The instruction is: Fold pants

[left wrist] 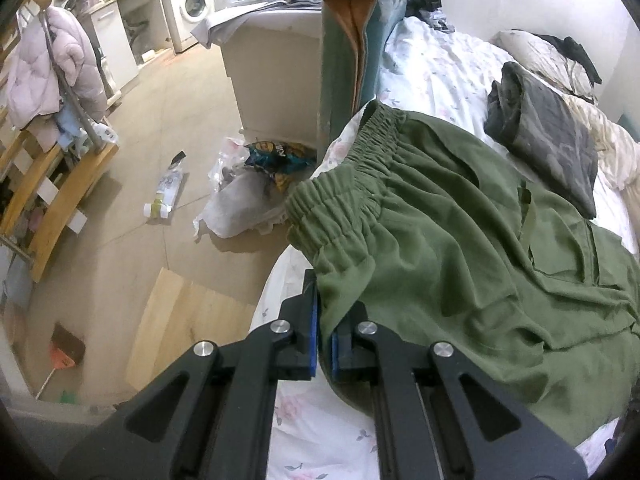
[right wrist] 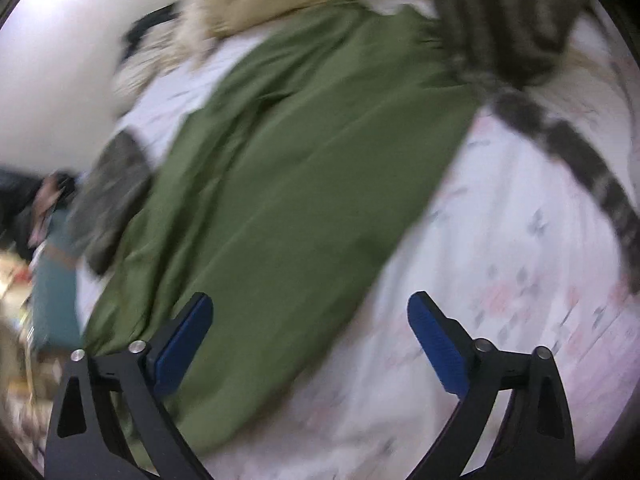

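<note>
While my left gripper (left wrist: 325,340) pinches a fold of green fabric between its nearly closed blue pads (left wrist: 313,332), one pair of olive-green pants (left wrist: 440,240) lies spread across the floral bedsheet (left wrist: 320,420). In the left wrist view the pants' gathered elastic waistband (left wrist: 344,176) sits at the bed's edge nearest the floor, and the garment's long axis runs away from it to the right, across the mattress, with the legs passing out of frame. The fabric I hold is the side edge just below the waistband.

My right gripper (right wrist: 310,340) hangs wide open and holds nothing; its left blue pad (right wrist: 184,348) is over the pants (right wrist: 300,184), its right pad over bare sheet (right wrist: 500,300). That view is motion-blurred, but it shows the pants as one long green band running diagonally from lower left to upper right.

One dark folded garment (left wrist: 548,136) rests on the bed just beyond the pants. A striped grey cloth (right wrist: 580,160) trails over the sheet in the right wrist view; the blur hides what it is. On the floor beside the bed I count one white bottle (left wrist: 166,192) lying on its side and one washing machine (left wrist: 192,4) against the far counter.
</note>
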Demonstrator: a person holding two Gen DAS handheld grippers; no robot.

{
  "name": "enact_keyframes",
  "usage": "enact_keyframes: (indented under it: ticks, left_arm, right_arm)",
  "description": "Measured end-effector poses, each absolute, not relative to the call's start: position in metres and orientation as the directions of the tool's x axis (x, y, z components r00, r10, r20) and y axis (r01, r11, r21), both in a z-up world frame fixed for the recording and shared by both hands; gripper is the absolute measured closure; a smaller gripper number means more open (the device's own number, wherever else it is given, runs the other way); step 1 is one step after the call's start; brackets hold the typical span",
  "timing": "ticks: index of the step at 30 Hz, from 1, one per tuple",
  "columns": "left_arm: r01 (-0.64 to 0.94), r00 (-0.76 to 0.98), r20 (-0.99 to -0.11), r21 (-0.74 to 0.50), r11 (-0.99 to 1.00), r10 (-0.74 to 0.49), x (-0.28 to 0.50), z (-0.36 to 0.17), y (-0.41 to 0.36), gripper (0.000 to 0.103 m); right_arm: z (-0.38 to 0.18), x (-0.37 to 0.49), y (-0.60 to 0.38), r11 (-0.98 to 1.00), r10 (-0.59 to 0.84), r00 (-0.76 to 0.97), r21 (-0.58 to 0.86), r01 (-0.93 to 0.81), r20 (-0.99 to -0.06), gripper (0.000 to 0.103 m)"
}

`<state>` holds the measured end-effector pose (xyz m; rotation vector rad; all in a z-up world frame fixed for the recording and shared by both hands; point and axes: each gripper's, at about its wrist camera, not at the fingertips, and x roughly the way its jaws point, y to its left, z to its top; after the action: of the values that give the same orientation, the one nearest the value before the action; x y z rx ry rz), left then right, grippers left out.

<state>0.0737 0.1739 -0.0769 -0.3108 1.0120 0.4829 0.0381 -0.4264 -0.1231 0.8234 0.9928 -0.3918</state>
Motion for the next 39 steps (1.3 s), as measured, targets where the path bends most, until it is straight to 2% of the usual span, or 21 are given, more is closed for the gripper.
enact_keyframes:
  ticks: [2, 6, 8, 10, 12, 13, 15, 16, 22, 29, 31, 33, 39]
  left_arm:
    - [-0.527, 0.433, -0.869, -0.029, 0.849, 0.239, 0.073, -0.079, 0.175, 0.1]
    - [-0.541, 0.422, -0.876, -0.035, 0.841, 0.235, 0.072, -0.081, 0.181, 0.1]
    - [-0.536, 0.412, -0.88, -0.025, 0.844, 0.235, 0.071, -0.083, 0.183, 0.1]
    - [-0.537, 0.403, -0.885, -0.022, 0.843, 0.233, 0.072, -0.085, 0.184, 0.1]
    - [-0.539, 0.391, -0.89, -0.015, 0.842, 0.234, 0.074, -0.088, 0.185, 0.1]
    - [-0.541, 0.384, -0.893, -0.012, 0.841, 0.234, 0.075, -0.09, 0.186, 0.1]
    - [-0.547, 0.377, -0.895, -0.009, 0.837, 0.237, 0.075, -0.091, 0.186, 0.1]
    - [-0.547, 0.379, -0.894, -0.008, 0.837, 0.239, 0.075, -0.09, 0.186, 0.1]
    - [-0.566, 0.38, -0.897, -0.032, 0.823, 0.226, 0.069, -0.084, 0.192, 0.1]
    - [-0.607, 0.413, -0.904, -0.183, 0.774, 0.109, 0.05, -0.056, 0.218, 0.1]
    - [-0.61, 0.427, -0.903, -0.251, 0.751, 0.045, 0.045, -0.046, 0.226, 0.1]
    - [-0.599, 0.439, -0.898, -0.262, 0.757, 0.037, 0.048, -0.035, 0.227, 0.1]
    - [-0.572, 0.419, -0.906, -0.218, 0.791, 0.053, 0.114, -0.018, 0.224, 0.098]
  right_arm:
    - [-0.133, 0.049, -0.441, 0.623, 0.023, 0.495, 0.4, 0.673, -0.869, 0.014]
    - [-0.151, 0.074, -0.485, 0.578, -0.055, 0.447, 0.336, 0.743, -0.893, 0.018]
    - [-0.158, 0.074, -0.501, 0.529, -0.05, 0.44, 0.351, 0.773, -0.896, 0.019]
    - [-0.165, 0.079, -0.518, 0.502, -0.023, 0.434, 0.365, 0.784, -0.9, 0.027]
    - [-0.164, 0.087, -0.526, 0.517, -0.038, 0.442, 0.361, 0.776, -0.896, 0.05]
    - [-0.164, 0.089, -0.528, 0.527, -0.04, 0.441, 0.356, 0.772, -0.897, 0.058]
    - [-0.164, 0.095, -0.532, 0.546, -0.062, 0.42, 0.322, 0.774, -0.905, 0.092]
    - [-0.163, 0.095, -0.534, 0.54, -0.071, 0.426, 0.325, 0.777, -0.902, 0.098]
    - [-0.118, 0.081, -0.52, 0.578, -0.143, 0.525, 0.36, 0.732, -0.839, 0.102]
    - [-0.026, 0.074, -0.502, 0.667, -0.205, 0.691, 0.417, 0.617, -0.693, 0.102]
    - [-0.003, 0.075, -0.501, 0.69, -0.221, 0.718, 0.415, 0.593, -0.66, 0.102]
    - [0.019, 0.081, -0.498, 0.72, -0.25, 0.741, 0.392, 0.573, -0.623, 0.103]
    - [0.03, 0.177, -0.499, 0.818, -0.186, 0.716, 0.298, 0.492, -0.673, 0.103]
